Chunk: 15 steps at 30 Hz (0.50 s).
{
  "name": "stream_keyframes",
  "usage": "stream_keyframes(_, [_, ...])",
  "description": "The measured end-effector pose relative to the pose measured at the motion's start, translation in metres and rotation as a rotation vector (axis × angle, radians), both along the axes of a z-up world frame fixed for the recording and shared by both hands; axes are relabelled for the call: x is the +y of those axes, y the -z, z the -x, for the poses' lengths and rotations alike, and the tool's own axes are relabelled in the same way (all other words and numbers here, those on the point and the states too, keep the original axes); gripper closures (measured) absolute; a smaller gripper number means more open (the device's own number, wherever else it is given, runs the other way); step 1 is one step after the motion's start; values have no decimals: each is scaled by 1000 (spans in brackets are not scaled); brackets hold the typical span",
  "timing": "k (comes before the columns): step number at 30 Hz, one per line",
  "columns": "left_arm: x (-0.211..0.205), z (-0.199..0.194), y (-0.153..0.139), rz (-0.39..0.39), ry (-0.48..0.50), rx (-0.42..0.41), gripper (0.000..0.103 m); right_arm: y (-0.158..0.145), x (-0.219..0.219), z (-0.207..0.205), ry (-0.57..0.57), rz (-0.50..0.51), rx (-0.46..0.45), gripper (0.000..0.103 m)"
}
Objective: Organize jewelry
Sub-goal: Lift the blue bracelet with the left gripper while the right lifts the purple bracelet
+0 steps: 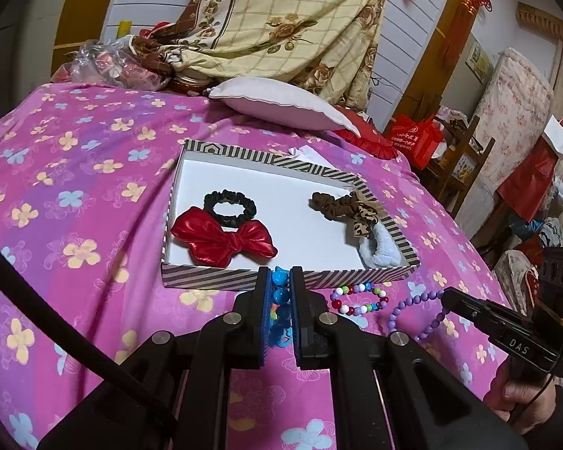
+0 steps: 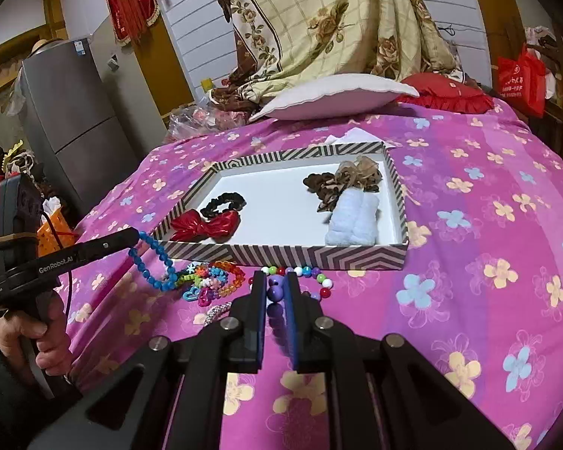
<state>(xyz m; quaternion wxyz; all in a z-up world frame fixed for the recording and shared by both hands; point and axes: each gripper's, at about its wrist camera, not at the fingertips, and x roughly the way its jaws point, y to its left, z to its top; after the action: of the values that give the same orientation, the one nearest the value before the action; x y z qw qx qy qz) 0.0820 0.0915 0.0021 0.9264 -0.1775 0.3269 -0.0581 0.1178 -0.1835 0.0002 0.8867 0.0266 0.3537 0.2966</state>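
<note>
A striped shallow box (image 1: 206,275) (image 2: 281,255) lies on the bed. It holds a red bow (image 1: 221,240) (image 2: 206,225), a black scrunchie (image 1: 229,206) (image 2: 223,202), a brown leopard scrunchie (image 1: 353,206) (image 2: 337,183) and a pale blue scrunchie (image 1: 379,247) (image 2: 353,221). My left gripper (image 1: 280,281) (image 2: 137,234) is shut on a blue bead bracelet (image 1: 280,296) (image 2: 150,266). My right gripper (image 2: 274,285) (image 1: 444,294) is shut on a purple bead bracelet (image 2: 274,288) (image 1: 405,307). A multicoloured bead bracelet (image 1: 358,300) (image 2: 311,273) and a pile of bright plastic bracelets (image 2: 214,279) lie in front of the box.
The pink flowered bedsheet (image 1: 75,187) (image 2: 488,225) covers the bed. A white pillow (image 1: 281,105) (image 2: 334,93), a red cushion (image 2: 446,92) and a hanging floral quilt (image 1: 281,18) are behind the box. A grey fridge (image 2: 67,112) stands at the left.
</note>
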Motion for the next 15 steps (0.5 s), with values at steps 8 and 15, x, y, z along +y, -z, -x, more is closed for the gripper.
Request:
stream_keyframes(8, [-1,1,0,-19,-4,2,103,4,0,-2,20,34,11,93])
stream_keyframes(15, [-1,1,0,-19,-8,2,103,3,1,-1,19,37,3,93])
